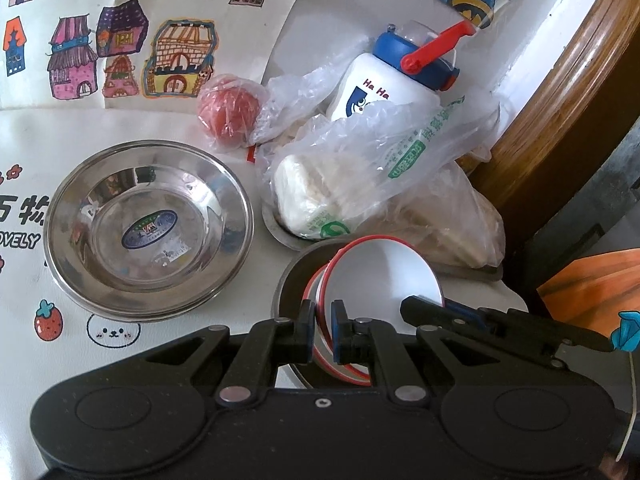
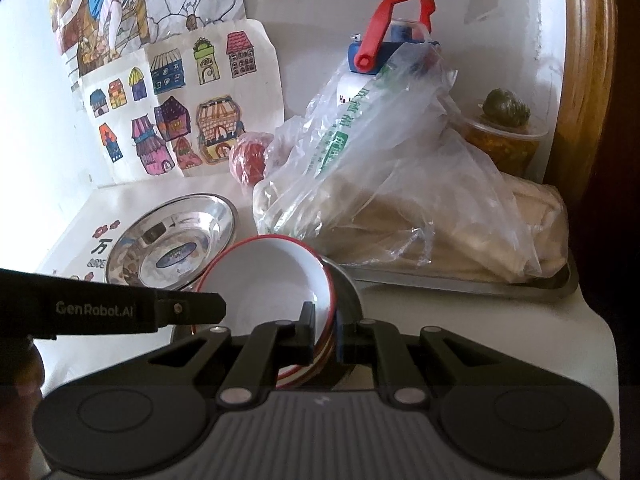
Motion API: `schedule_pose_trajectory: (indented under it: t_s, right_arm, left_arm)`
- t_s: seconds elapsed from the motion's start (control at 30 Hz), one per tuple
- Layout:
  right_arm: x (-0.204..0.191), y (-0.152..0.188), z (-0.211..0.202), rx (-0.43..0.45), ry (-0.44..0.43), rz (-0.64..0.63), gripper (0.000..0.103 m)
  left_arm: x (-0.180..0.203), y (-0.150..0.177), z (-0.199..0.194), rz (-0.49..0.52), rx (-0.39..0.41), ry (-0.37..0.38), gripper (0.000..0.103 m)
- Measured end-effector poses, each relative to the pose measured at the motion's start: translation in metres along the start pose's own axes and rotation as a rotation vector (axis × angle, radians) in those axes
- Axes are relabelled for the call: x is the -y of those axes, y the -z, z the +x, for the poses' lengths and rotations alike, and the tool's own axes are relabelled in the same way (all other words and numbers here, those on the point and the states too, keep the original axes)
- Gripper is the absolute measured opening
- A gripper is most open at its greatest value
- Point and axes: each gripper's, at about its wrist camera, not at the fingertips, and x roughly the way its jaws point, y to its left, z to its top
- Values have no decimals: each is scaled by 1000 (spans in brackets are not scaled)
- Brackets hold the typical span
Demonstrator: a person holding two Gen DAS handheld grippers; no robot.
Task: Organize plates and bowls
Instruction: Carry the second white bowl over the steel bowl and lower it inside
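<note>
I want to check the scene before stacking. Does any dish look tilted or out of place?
Yes. The white red-rimmed dishes stand tilted, not flat, above a steel plate, gripped at the rim by both the left claw and the right claw. The steel bowl sits level on the table.

The counter (image 1: 60, 128) is white, printed with cartoons — a strawberry and a small round face at lower left of the left wrist view. At centre left a stack of steel plates (image 1: 148, 226) sits directly on it. A tomato in clear wrap (image 1: 229, 111) lies just above them. At right, a flat metal tray (image 2: 460, 282) (piled with bagged food) rests on the surface, and a dark steel dish (image 1: 290, 280) sits at lower centre.
</note>
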Motion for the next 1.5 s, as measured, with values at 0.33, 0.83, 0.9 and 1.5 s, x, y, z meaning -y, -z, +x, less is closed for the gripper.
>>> schedule_pose_trajectory:
  t_s: [0.33,0.83,0.9,1.5]
  right_arm:
    - [-12,-3,2,-19,44,-98,12]
    - [-12,-2,2,-8,51,-110,14]
    - [-11,-1,2,-4,52,-106,14]
    - [-8,10,-16,79,101,-110,32]
  left_arm:
    - [2,-1,1,34,-26,-15,8]
    - [0,-2,2,27,-20,-15,8]
    - [0,-2,2,27,-20,-15,8]
    - [-4,0,1,15,-16,6,13]
